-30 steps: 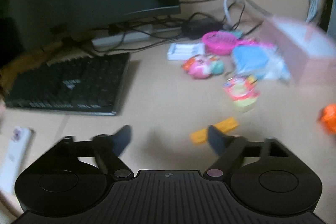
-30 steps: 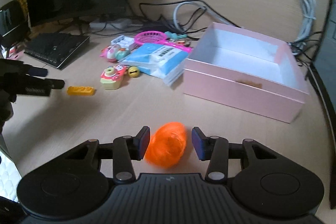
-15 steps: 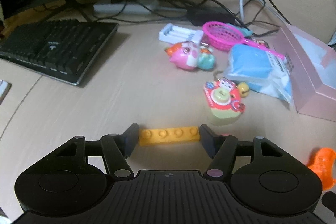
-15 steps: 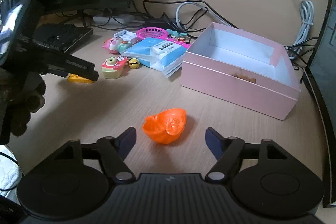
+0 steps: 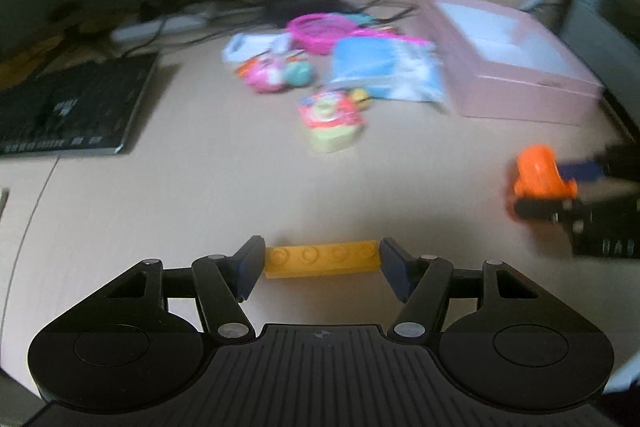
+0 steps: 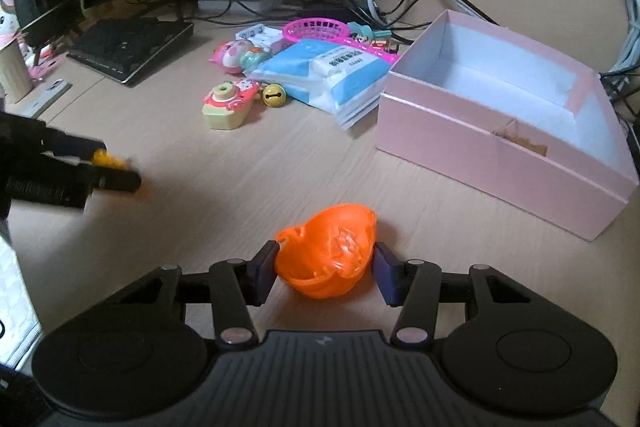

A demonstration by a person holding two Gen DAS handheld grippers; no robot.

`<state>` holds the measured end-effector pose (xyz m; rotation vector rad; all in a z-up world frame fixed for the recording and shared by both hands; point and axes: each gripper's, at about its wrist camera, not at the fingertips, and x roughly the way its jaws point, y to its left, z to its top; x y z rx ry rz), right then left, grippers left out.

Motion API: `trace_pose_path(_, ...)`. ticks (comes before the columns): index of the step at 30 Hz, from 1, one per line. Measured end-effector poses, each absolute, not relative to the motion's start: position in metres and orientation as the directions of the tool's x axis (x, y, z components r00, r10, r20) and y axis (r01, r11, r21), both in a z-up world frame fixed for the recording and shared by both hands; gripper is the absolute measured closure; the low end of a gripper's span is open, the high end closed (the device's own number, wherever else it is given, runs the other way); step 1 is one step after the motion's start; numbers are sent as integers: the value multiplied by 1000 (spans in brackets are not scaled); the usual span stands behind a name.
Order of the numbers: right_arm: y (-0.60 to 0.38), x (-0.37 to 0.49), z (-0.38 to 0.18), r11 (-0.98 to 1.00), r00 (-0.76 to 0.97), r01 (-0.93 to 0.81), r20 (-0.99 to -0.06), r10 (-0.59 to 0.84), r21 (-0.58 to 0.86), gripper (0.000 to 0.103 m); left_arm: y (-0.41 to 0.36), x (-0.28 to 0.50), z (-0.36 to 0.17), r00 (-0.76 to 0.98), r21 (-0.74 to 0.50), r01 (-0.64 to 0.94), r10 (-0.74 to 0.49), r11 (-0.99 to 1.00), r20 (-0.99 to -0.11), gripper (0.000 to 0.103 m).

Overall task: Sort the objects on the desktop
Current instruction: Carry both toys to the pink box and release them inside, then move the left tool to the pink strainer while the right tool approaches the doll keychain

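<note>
The left gripper (image 5: 322, 265) pinches the yellow brick (image 5: 321, 260) endwise, apparently lifted, though the view is blurred. The right gripper (image 6: 325, 267) clamps the orange toy (image 6: 328, 255), near the pink box (image 6: 496, 155).

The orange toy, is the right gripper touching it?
Touching. In the right wrist view, both fingers of the right gripper press against the sides of the orange toy, with no gap showing on either side.

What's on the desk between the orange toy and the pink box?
Nothing: in the right wrist view, only bare desk lies between the orange toy, gripped by the right gripper, and the pink box.
</note>
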<state>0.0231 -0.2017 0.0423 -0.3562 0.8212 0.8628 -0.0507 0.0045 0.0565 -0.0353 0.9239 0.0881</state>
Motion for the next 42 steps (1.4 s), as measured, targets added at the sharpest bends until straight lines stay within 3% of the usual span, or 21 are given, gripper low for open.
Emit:
trace_pose_path(3, -223, 18, 79, 620, 415, -784, -727, 548, 20, 53, -7, -44, 83, 648, -47, -5, -32, 999, -761, 35)
trace_pose_path(9, -282, 16, 171, 719, 630, -691, -552, 546, -78, 53, -43, 9, 148, 767, -63, 218, -211, 974, -606, 35)
trace_pose_path(15, -310, 35, 205, 817, 768, -563, -448, 458, -129, 53, -104, 82, 174, 792, -16, 338, -293, 941, -536, 32)
trace_pose_path(17, -313, 46, 212, 834, 778, -543, -436, 453, -102, 53, -117, 106, 178, 790, -4, 324, -273, 946, -549, 15)
trace_pose_path(20, -312, 59, 217, 846, 791, -525, -419, 445, -93, 53, -115, 110, 186, 797, -32, 297, -266, 954, -542, 7)
trace_pose_path(28, -276, 121, 208, 819, 732, -574, -454, 508, -10, 52, -77, 71, 158, 776, -9, 141, -116, 990, -621, 4)
trace_pose_path(29, -272, 131, 208, 817, 719, -577, -460, 521, 23, 50, -69, 65, 153, 767, -12, 106, -89, 994, -635, 4)
trace_pose_path(31, -270, 147, 209, 834, 729, -546, -446, 519, 78, 33, -51, 54, 143, 753, -4, 44, -36, 999, -657, 3)
trace_pose_path(36, -259, 152, 198, 832, 718, -547, -457, 525, 98, 31, -3, 20, 105, 667, 34, -138, 118, 990, -735, 2)
trace_pose_path(42, -190, 119, 139, 697, 560, -716, -569, 603, 34, 31, 51, -29, 72, 555, 17, -335, 212, 942, -804, 2)
